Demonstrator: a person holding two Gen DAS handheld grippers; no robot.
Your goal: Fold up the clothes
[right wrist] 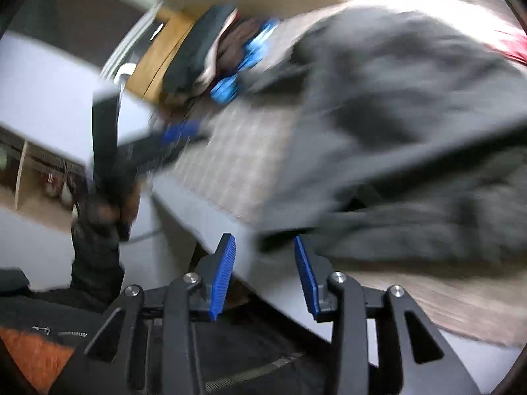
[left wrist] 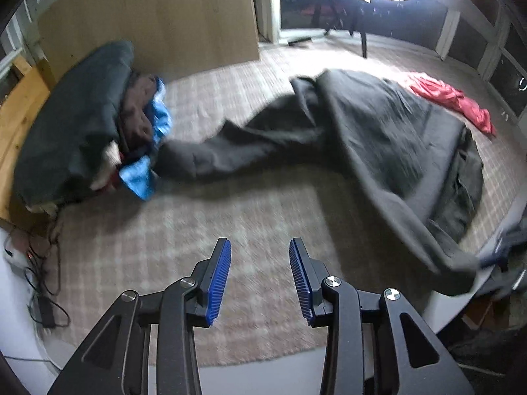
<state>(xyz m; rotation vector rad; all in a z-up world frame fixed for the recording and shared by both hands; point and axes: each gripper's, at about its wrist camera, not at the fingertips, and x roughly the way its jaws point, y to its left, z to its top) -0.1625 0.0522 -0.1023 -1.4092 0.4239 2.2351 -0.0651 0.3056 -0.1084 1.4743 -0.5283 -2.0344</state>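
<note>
A large dark grey garment [left wrist: 378, 131] lies spread over the right half of a checked bed cover [left wrist: 197, 230], with one sleeve trailing to the left. My left gripper [left wrist: 259, 243] hovers over bare cover near the front edge, open, with nothing between its blue pads. In the right wrist view the grey garment [right wrist: 395, 98] fills the right side, blurred. My right gripper [right wrist: 263, 238] is open at the bed's near edge, and the garment's hem lies just beyond its tips. The left gripper [right wrist: 178, 135] shows there too, held by a gloved hand [right wrist: 98, 210].
A pile of dark clothes [left wrist: 98, 121] with a bright blue piece [left wrist: 158, 118] sits at the left against a wooden board [left wrist: 148, 16]. A red garment [left wrist: 451, 98] lies at the far right. Cables and a power adapter [left wrist: 46, 296] lie beside the bed on the left.
</note>
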